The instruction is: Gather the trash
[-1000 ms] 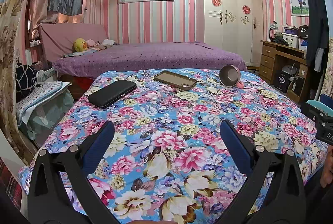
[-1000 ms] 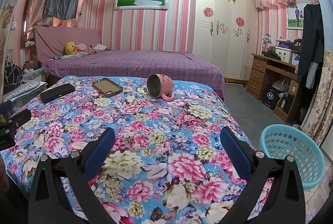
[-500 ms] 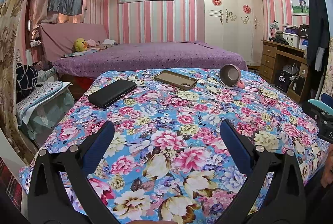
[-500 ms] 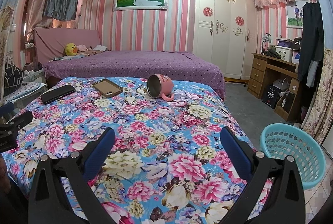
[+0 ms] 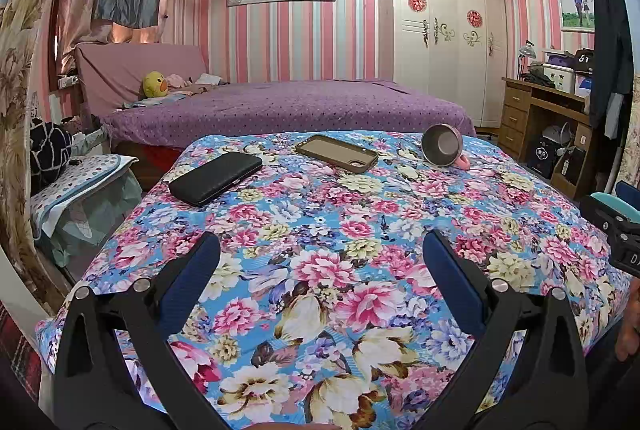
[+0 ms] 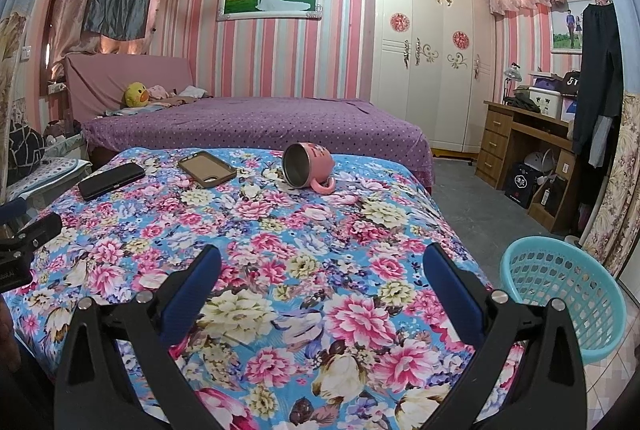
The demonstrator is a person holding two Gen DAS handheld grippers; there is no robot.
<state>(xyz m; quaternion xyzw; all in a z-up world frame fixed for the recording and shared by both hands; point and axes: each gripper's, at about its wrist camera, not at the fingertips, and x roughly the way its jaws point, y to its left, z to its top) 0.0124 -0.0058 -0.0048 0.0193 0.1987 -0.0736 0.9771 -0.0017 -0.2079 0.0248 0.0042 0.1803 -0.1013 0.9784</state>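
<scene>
A floral cloth [image 5: 320,270] covers the table in front of me. At its far end lie a black case [image 5: 216,177], a brown phone case [image 5: 337,152] and a pink mug [image 5: 443,145] tipped on its side. The right wrist view shows the same black case [image 6: 111,180], brown phone case [image 6: 207,168] and pink mug [image 6: 307,164]. My left gripper [image 5: 320,254] hovers open over the near end of the cloth, holding nothing. My right gripper [image 6: 320,262] is open too, above the cloth's near right part. A turquoise basket [image 6: 568,294] stands on the floor at the right.
Behind the table is a purple bed [image 5: 288,106] with a yellow duck toy [image 5: 154,84]. A white wardrobe [image 6: 432,62] and a wooden desk [image 6: 520,142] fill the right side. A covered bin [image 5: 80,202] stands left of the table. A hand [image 5: 630,326] shows at the right edge.
Both grippers have lifted or tilted slightly, so the scene sits a little lower in both views. Nothing on the cloth has moved and both grippers stay open.
</scene>
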